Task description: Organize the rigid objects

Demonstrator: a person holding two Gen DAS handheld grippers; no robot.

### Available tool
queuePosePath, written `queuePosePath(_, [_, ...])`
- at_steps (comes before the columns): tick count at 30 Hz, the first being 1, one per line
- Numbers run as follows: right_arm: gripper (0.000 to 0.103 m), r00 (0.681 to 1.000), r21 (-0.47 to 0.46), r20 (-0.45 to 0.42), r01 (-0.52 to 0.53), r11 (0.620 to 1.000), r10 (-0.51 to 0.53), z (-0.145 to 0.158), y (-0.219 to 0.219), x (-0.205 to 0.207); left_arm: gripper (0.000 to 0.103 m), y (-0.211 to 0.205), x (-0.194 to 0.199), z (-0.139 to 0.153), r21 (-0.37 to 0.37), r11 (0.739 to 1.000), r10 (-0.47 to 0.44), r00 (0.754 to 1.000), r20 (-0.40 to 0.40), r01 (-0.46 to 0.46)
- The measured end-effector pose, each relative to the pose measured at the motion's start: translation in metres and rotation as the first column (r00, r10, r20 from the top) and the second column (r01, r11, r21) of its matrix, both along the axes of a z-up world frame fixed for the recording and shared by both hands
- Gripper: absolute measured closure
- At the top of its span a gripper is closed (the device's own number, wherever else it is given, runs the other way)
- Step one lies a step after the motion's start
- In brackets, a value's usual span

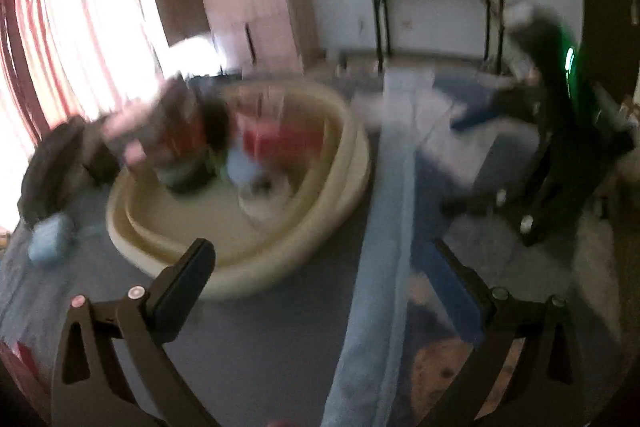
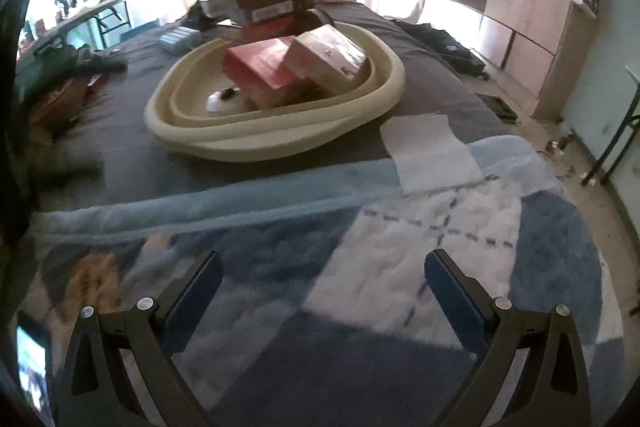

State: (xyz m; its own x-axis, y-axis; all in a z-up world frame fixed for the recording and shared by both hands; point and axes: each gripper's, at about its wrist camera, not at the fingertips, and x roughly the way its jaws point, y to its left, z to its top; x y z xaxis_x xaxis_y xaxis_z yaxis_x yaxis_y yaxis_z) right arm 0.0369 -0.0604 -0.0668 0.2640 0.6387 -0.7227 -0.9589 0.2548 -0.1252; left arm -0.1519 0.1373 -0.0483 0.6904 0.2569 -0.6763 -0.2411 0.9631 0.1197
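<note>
A cream oval basin (image 2: 280, 143) sits on the dark bed cover. Inside it lie a red box (image 2: 260, 71), a pink box (image 2: 328, 55) leaning on it, and a small white object (image 2: 222, 101). Several dark and red boxes (image 2: 256, 3) are stacked just behind the basin. My right gripper (image 2: 324, 263) is open and holds nothing, hovering over the patterned blanket short of the basin. The left wrist view is blurred: the basin (image 1: 320, 219) and a red box (image 1: 280, 143) show ahead. My left gripper (image 1: 320, 251) is open with nothing in it, near the basin's rim.
A folded light-blue blanket edge (image 2: 240, 203) and a white cloth (image 2: 428, 151) lie between the right gripper and the basin. A small blue box (image 1: 52, 239) lies left of the basin. Dark bags (image 2: 444, 43) flank the bed. A wardrobe (image 2: 520, 7) and folding table (image 1: 436, 15) stand beyond.
</note>
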Motion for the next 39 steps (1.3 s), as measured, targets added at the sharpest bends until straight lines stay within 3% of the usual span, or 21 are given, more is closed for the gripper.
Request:
queuePosePath(2, [0.0,1.0,0.003,-0.019,-0.007,1.0,0.007,-0.005,0.017,-0.002,0.0,0.012,0.0,-0.005,-0.068,0.997,0.035,0.999,0.001,-0.034])
queuePosePath(4, [0.0,0.999,-0.027,-0.026,-0.026,0.999,0.025,-0.016,0.039,-0.002,0.0,0.022,0.003,-0.013,-0.038,0.993,0.113,0.994,-0.015,-0.113])
queuePosePath(5, [0.0,1.0,-0.057,0.004,-0.026,0.998,0.026,-0.021,0.052,-0.006,0.0,0.03,0.006,-0.02,-0.053,0.983,0.174,0.983,-0.05,-0.177])
queuePosePath(7, [0.0,0.999,-0.045,0.022,-0.022,0.999,0.023,-0.023,0.066,-0.008,0.0,0.035,0.013,-0.032,-0.104,0.97,0.209,0.971,-0.118,-0.221])
queuePosePath(15, [0.0,0.999,-0.075,0.053,0.007,0.997,-0.003,-0.033,0.09,-0.011,0.0,0.048,0.03,-0.044,-0.177,0.949,0.239,0.961,-0.139,-0.262])
queuePosePath(39, [0.0,0.998,-0.084,0.067,0.007,0.996,-0.001,-0.033,0.092,-0.014,0.0,0.052,0.038,-0.047,-0.182,0.945,0.249,0.958,-0.145,-0.273])
